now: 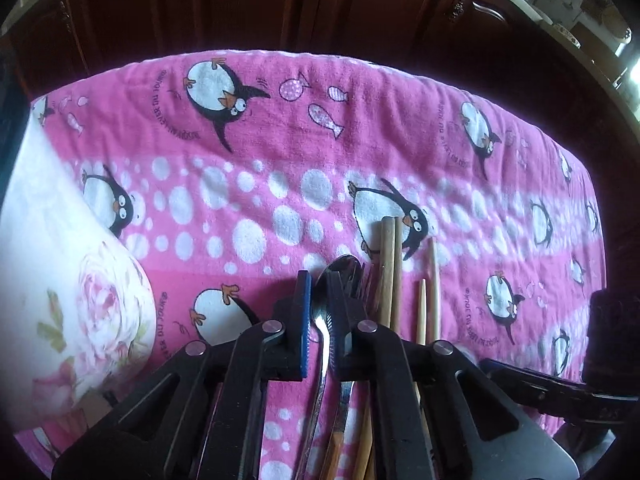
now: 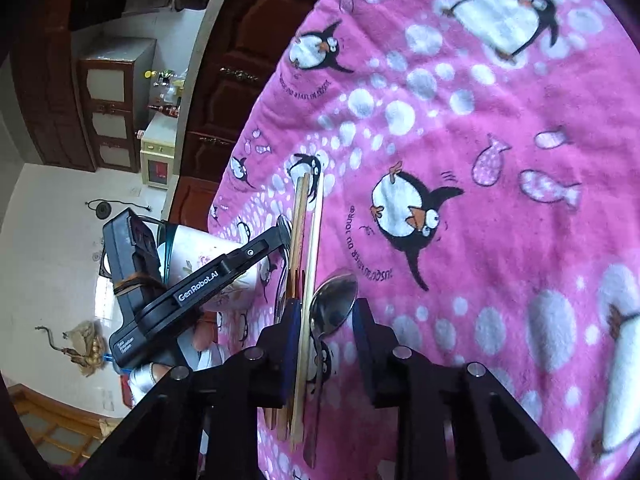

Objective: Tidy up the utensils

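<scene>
The pink penguin-print towel covered the table, its far edge falling away before dark wooden cabinet doors; most of the cloth beyond the utensils lay bare, while on the left of the left wrist view a white floral cup crowded the near corner; in the right wrist view the cloth's left edge dropped to a pale tiled floor. The towel carried a repeated curved line of print beside the penguins, too warped to read with certainty; the left gripper's side, seen from the right wrist, bore the words "GenRobot.AI". The left gripper was clenched on the neck of a steel spoon, its blue pads pressing either side, the bowl jutting out ahead and the handle running back beneath the fingers; a fork lay just beside it, then wooden chopsticks — all roughly parallel on the cloth. The right gripper stood partly open, nothing gripped; a second spoon lay between its fingers with its bowl forward, and a pale chopstick ran along the left pad — whether it touched could not be told.
</scene>
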The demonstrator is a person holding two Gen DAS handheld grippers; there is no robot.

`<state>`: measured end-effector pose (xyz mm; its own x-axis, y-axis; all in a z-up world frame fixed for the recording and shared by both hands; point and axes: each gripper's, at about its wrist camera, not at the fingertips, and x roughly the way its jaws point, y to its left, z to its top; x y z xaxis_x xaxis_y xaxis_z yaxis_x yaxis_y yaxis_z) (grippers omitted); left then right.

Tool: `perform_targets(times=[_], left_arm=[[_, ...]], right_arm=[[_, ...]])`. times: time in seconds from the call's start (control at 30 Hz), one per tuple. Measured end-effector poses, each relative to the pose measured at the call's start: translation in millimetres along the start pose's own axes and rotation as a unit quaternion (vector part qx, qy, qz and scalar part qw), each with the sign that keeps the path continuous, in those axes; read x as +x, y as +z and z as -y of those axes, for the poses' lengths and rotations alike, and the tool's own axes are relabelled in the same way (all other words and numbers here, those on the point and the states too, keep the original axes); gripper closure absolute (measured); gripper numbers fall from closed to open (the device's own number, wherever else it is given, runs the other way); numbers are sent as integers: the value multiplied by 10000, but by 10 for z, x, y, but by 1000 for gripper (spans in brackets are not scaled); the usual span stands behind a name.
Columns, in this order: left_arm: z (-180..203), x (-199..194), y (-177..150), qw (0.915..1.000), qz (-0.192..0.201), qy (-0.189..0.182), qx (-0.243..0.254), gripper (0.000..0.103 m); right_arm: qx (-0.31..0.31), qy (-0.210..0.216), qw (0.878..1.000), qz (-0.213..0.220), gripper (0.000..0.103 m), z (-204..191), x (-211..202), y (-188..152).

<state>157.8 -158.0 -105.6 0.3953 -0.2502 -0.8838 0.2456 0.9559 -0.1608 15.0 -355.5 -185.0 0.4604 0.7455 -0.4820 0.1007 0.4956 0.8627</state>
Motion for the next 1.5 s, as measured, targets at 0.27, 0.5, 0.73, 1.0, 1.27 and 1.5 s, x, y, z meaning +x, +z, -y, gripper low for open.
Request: perform_targets(times=[0.27,0.5,0.73,1.0,1.27,1.5], left_arm=[[0,-118,-79,9997,-21,-187,-165,103],[-70,-113,-185,9991,-18,-21,-422,102],[-125,-61,-145,9987,29,50,-503,66],[-118,68,27,9989,35,-137,-457,93],[-56,41,28,9980,6,-466,-429,103],[-204,-206,-277,9964,13,-620,-573,103]], right_arm=[[-120,74,9999,72,98,-54,150,49],[-144,-21,9999,15,97,-72,13,-29],[233,322,9992,4,87,39,107,23],[378,648,9972,46,88,45,245,159],[69,604,9981,133,102,-85,223,85],[-169,273,9989,338,102,-102,-117,23]])
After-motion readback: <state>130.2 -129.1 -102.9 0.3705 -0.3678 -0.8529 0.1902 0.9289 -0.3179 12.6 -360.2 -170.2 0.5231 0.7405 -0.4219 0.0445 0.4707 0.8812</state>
